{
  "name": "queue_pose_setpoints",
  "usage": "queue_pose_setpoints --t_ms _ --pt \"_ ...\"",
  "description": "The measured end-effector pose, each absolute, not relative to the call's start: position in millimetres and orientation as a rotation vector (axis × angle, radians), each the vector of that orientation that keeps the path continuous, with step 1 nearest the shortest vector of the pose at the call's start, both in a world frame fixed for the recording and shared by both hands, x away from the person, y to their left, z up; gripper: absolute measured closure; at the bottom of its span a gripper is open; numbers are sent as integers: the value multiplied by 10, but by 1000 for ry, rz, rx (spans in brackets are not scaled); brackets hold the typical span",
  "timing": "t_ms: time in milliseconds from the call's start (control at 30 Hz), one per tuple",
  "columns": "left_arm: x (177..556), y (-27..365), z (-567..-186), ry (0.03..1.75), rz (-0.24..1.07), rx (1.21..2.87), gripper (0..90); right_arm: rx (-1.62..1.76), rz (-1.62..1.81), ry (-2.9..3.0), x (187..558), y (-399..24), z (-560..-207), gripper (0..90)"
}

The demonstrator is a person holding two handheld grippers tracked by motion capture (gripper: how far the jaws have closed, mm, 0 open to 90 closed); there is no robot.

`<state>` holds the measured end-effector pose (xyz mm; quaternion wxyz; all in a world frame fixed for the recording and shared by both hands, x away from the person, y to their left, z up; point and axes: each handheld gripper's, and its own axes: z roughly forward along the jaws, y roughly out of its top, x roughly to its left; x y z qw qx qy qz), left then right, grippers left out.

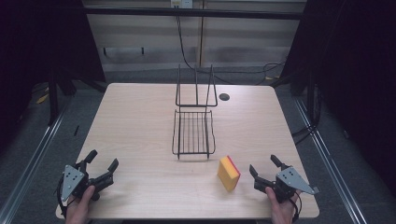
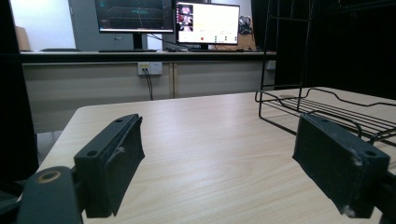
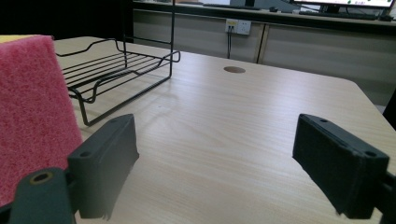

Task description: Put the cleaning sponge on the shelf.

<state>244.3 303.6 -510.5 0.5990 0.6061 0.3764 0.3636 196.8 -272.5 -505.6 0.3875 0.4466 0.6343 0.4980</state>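
A yellow sponge with a red scouring face point(image 1: 229, 173) stands on edge on the light wood table point(image 1: 140, 126), just in front and to the right of a black wire rack point(image 1: 194, 132). My right gripper point(image 1: 264, 167) rests near the front right corner, open, a short way to the right of the sponge; the sponge's red face point(image 3: 32, 112) rises at the left of the right gripper view, outside the jaws. My left gripper point(image 1: 102, 162) sits open near the front left corner, with nothing between its jaws. The rack point(image 2: 322, 109) lies ahead to its right.
The rack has a tall upright wire back point(image 1: 196, 86) facing the far side. A round cable hole point(image 1: 224, 97) sits in the table behind it. Beyond the table are a wall with sockets, hanging cables and a desk with monitors point(image 2: 208, 23).
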Motion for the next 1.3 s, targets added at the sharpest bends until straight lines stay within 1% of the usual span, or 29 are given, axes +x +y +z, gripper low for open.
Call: queue_pose_setpoints --t_ms 233,300,333,633,733,833,1100,1267,1300 --pt "2445 3031 -5105 876 841 1400 156 1181 1284 1598 1978 -2757 -5055 136" --pt "2445 3031 -5105 876 841 1399 156 1197 1300 1585 1975 -2776 -5056 146" --pt "2443 3037 -5105 873 844 1405 156 1211 1306 1590 1987 -2789 -5055 173" --pt "2444 3031 -5105 876 843 1399 156 1308 1250 1651 2006 -2770 -5039 172" --pt "2443 3036 -5105 874 845 1405 156 1313 1287 1657 1999 -2779 -5031 182" --pt "2442 3036 -5105 873 844 1404 155 1272 1272 1654 1957 -2746 -5000 222" --pt "2443 3036 -5104 874 845 1405 156 1282 1306 1743 1909 -2724 -4961 253" --pt "2443 3036 -5104 874 845 1405 155 1269 1354 1729 1819 -2740 -4901 341" --pt "2443 3036 -5104 874 845 1405 156 1262 1358 1737 1801 -2742 -4884 340"
